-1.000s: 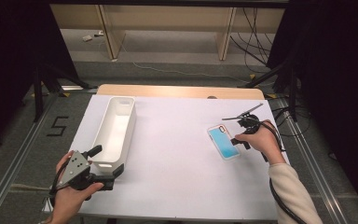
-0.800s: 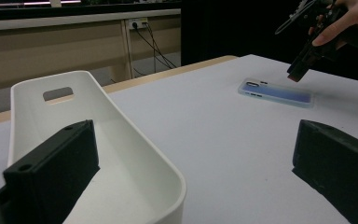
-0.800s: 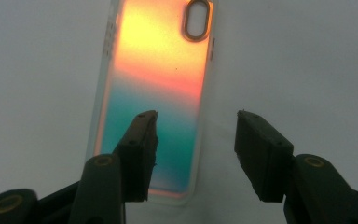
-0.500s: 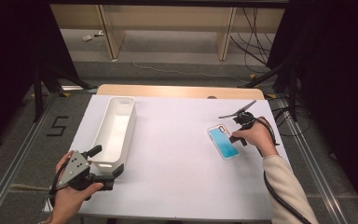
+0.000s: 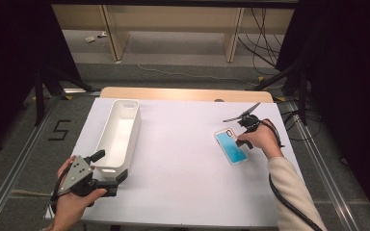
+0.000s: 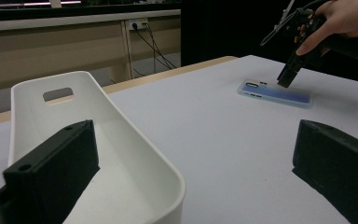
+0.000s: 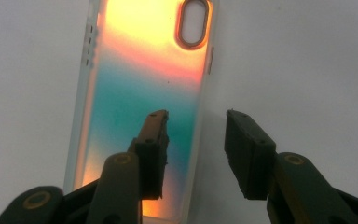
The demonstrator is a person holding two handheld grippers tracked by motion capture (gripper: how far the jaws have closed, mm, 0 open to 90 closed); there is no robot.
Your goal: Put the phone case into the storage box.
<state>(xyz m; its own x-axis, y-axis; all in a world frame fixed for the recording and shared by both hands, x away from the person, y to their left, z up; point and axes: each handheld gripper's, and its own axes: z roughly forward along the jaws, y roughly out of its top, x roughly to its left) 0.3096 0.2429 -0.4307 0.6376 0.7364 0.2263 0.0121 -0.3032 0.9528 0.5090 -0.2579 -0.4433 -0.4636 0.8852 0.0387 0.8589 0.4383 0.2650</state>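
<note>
Right gripper (image 7: 193,154) straddles the long edge of the phone case (image 5: 231,147) near the table's (image 5: 183,159) right edge — jaws apart, just been closing, not yet pinching — to lift it.

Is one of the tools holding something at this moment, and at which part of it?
Nothing is held. The right tool straddles one long edge of the phone case, pads not pressing. The left tool stands open astride the white bin's wall.

we see a phone case (image 7: 140,93) of glossy, translucent plastic with an iridescent sheen. the white bin (image 6: 121,154) looks like smooth, matt plastic. the table (image 5: 183,159) has a flat matt white top, with a bare wooden edge (image 5: 183,94) at its far side.
</note>
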